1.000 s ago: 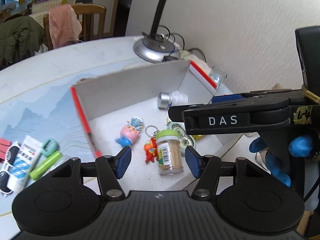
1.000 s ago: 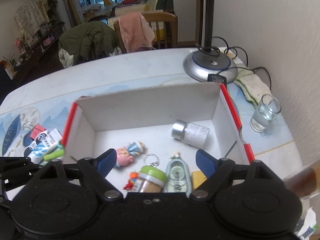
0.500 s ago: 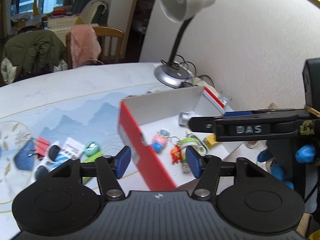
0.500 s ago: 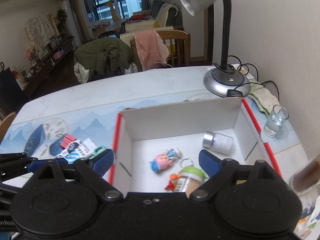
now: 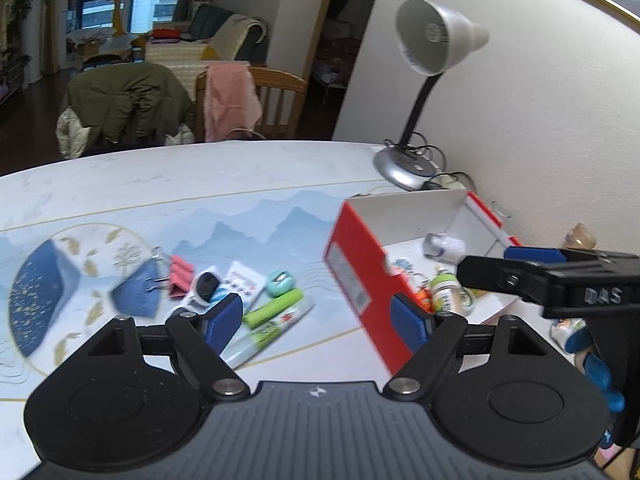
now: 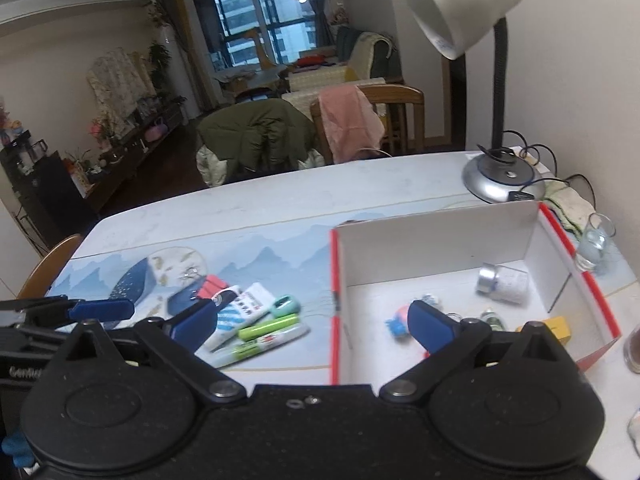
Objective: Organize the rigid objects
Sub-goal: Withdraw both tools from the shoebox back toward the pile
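Tools (image 5: 318,320) agape over glossy box (image 5: 352,276)

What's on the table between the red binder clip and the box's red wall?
In the right wrist view, between the red binder clip and the box lie sunglasses, a white tube, a teal case and a green marker.

From my feed the box (image 6: 440,240) reads red outside, white inside; my gripper pads (image 5: 224,316) are blue on black arms. The table mat (image 5: 248,220) carries pale blue mountains and a dark navy, gold-flecked shape. Outside the box — a lime-green tube (image 6: 268,327), a mint-green piece (image 6: 285,305), red clips (image 5: 180,276). The blurred figurine (image 6: 400,320) looks pink and blue, I think
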Available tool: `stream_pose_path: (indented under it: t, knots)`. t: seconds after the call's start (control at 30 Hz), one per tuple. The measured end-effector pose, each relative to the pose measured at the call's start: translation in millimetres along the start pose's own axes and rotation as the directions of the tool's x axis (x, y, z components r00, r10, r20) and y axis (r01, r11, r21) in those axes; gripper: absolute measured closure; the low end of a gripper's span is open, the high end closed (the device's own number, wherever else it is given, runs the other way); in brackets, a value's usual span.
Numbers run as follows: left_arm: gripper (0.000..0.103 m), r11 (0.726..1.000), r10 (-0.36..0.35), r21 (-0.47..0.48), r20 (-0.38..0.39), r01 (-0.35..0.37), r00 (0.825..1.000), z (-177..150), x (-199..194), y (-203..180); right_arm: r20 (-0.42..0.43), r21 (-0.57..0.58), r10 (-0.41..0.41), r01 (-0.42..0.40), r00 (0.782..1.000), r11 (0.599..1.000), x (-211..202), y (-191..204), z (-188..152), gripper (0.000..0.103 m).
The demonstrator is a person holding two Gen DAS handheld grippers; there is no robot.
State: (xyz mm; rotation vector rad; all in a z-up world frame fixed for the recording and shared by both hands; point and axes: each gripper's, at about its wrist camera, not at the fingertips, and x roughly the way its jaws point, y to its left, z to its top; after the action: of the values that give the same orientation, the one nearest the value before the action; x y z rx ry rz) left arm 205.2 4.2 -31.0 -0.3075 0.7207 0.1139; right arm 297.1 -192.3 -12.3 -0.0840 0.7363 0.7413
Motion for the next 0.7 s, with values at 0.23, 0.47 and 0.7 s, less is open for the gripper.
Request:
stream_pose_path:
  t: [0.23, 0.47, 0.7]
  knots:
    - [0.008, 1.000, 0.022, -0.015, 0.018, -0.022, 1.000, -16.7, -8.7, 32.8, -0.008, -0.013, 0.025, -0.025, 1.000, 1.000, 8.7, 26.0, -16.0, 0.001]
    - [0.000, 0.996, 0.074, -0.052, 0.049, -0.071, 0.996, -25.9, -6.8, 69.0, -0.045, -0.058, 0.045, -0.047, 0.998, 0.997, 22.5, 57.1, -30.4, 0.001]
    - [0.000, 0.989, 0.102, -0.113, 0.025, -0.098, 0.995, -30.2, 10.1, 112.7, -0.107, -0.059, 0.020, -0.027, 0.994, 0.998, 48.4, 79.6, -41.2, 0.001]
